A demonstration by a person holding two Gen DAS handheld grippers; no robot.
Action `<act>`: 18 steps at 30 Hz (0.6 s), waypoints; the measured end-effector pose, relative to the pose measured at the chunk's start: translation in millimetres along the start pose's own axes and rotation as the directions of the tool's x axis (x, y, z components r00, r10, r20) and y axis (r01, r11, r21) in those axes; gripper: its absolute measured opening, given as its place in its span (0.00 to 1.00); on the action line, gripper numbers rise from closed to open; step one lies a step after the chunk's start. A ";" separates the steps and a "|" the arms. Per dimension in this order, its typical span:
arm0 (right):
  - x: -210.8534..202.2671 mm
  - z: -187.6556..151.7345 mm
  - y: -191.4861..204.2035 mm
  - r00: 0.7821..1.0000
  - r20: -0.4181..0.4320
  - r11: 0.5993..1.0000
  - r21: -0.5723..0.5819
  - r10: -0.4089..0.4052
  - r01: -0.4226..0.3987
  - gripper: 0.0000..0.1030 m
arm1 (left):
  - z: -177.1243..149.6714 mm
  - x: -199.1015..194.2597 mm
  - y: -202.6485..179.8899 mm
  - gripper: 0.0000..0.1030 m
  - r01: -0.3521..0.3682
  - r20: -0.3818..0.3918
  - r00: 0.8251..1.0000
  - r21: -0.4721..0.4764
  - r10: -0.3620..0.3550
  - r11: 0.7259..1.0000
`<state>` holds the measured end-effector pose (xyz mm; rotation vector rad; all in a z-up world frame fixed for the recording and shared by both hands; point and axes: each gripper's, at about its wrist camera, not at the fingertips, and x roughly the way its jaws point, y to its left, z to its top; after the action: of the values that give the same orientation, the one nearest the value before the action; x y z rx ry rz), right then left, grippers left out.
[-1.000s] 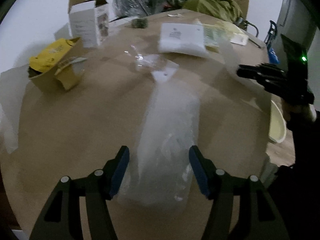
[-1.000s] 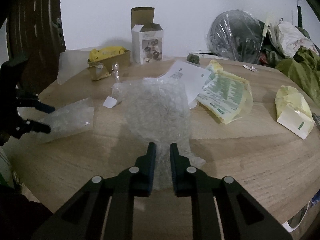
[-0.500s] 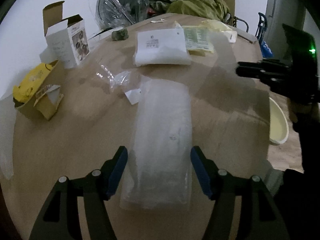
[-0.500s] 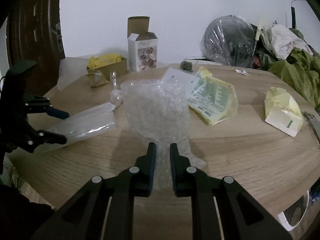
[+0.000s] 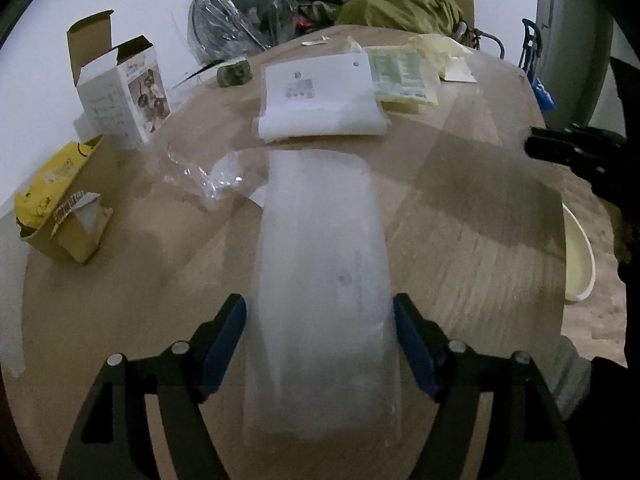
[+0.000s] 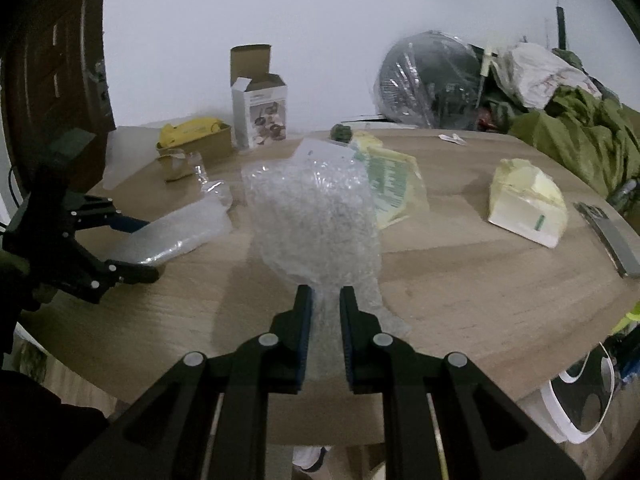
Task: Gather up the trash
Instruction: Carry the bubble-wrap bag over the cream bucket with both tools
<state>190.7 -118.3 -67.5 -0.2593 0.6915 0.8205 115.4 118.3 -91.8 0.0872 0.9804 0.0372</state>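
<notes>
Right gripper [image 6: 325, 300]: jaws nearly closed, pinching the lower edge of a bubble wrap sheet [image 6: 312, 216], which hangs lifted above the round wooden worktop [image 6: 460, 280].

Left gripper [image 5: 320, 320]: jaws have just been opening, now spread wide. A long clear plastic air-cushion bag [image 5: 320, 260] lies flat on the worktop between them. Pads sit just beside its edges, not pressing, so no grip there.

Still on the worktop:
- white mailer bag [image 5: 320, 96]
- yellow-green printed pouch [image 6: 394, 184]
- crumpled clear film [image 5: 200, 180]
- torn yellow packet in a brown box [image 5: 60, 200]
- open white product carton [image 6: 262, 114]
- pale yellow packet [image 6: 528, 208]

Cream bin rim [image 5: 580, 256] shows off the worktop edge, beside the right gripper.

Risks, as I judge them:
- Bubble wrap is held by a thin bunched edge only. It is light and slippery, so a quick swing could pull it out of the jaws.
- Hanging wrap could drag over the pouch or mailer bag and sweep them off.
- Air-cushion bag is about as wide as the open left jaws. Closing on it flat may just squash or squirt it sideways, or the pads scrape the worktop and miss.
- Both grippers work near each other, so collision or tangled plastic is possible.
- Dim, blurred view makes the clear film's edges hard to judge.
</notes>
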 end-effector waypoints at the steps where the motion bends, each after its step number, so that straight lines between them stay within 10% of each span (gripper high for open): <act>1: -2.4 -2.1 -2.2 1.000 0.002 1.000 0.004 -0.005 0.005 0.13 | 0.7 0.2 -0.9 0.66 0.005 0.006 1.000 0.000 -0.005 1.000; 18: -51.2 -31.7 -30.8 0.993 0.041 0.991 0.082 -0.110 0.107 0.13 | 31.5 -26.9 -40.6 0.61 0.098 0.125 0.987 0.028 -0.100 0.995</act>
<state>174.4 -183.5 -59.2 -0.2037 0.6607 0.6916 126.3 74.2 -55.7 0.0599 0.8577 -0.0696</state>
